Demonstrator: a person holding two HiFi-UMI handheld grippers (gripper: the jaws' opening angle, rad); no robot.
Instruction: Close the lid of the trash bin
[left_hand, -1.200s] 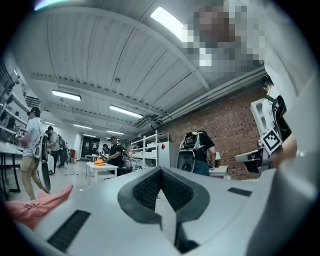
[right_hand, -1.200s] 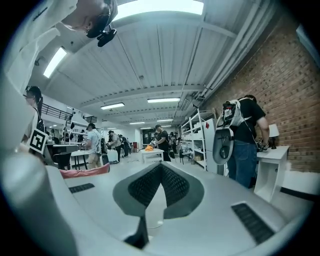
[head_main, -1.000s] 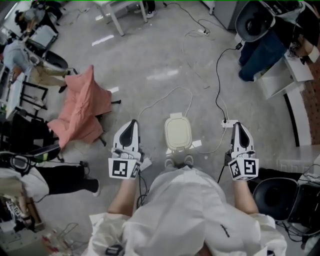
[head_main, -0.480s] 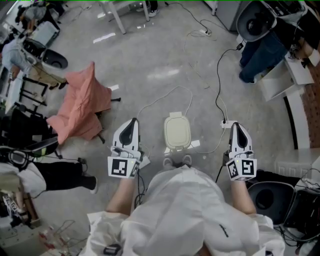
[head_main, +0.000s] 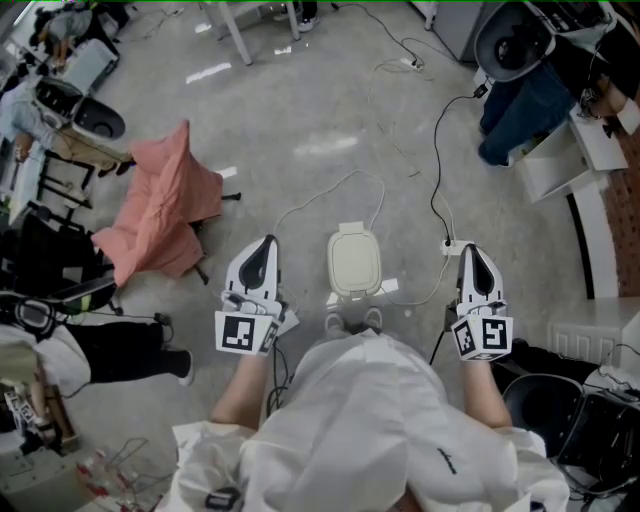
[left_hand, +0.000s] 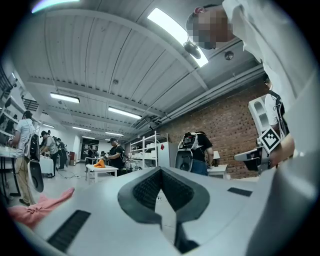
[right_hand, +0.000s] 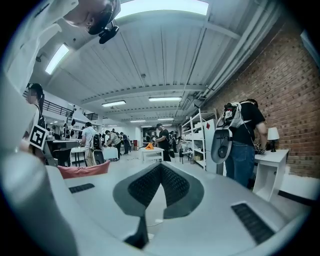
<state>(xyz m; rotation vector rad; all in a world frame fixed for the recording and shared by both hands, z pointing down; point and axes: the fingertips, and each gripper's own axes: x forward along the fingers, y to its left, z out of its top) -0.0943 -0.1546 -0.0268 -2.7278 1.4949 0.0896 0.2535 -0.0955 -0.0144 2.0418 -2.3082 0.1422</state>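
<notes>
A small cream trash bin (head_main: 354, 263) stands on the grey floor just ahead of the person's feet, its rounded lid lying flat on top and facing up. My left gripper (head_main: 265, 244) hovers to the bin's left, held level, jaws shut with nothing between them. My right gripper (head_main: 468, 251) hovers to the bin's right, also shut and empty. Neither touches the bin. In the left gripper view the left gripper (left_hand: 161, 170) shows its dark pads pressed together; the right gripper (right_hand: 161, 166) shows the same in its own view. The bin is in neither gripper view.
A pink cloth (head_main: 160, 210) is draped over a chair to the left. White and black cables (head_main: 436, 190) and a power strip (head_main: 452, 245) lie on the floor near the bin. A person in jeans (head_main: 520, 105) stands at a white desk at the upper right. A black chair (head_main: 535, 400) sits at the lower right.
Both grippers and the bin keep their places. The head view has drifted slightly, and the people at the far left have shifted.
</notes>
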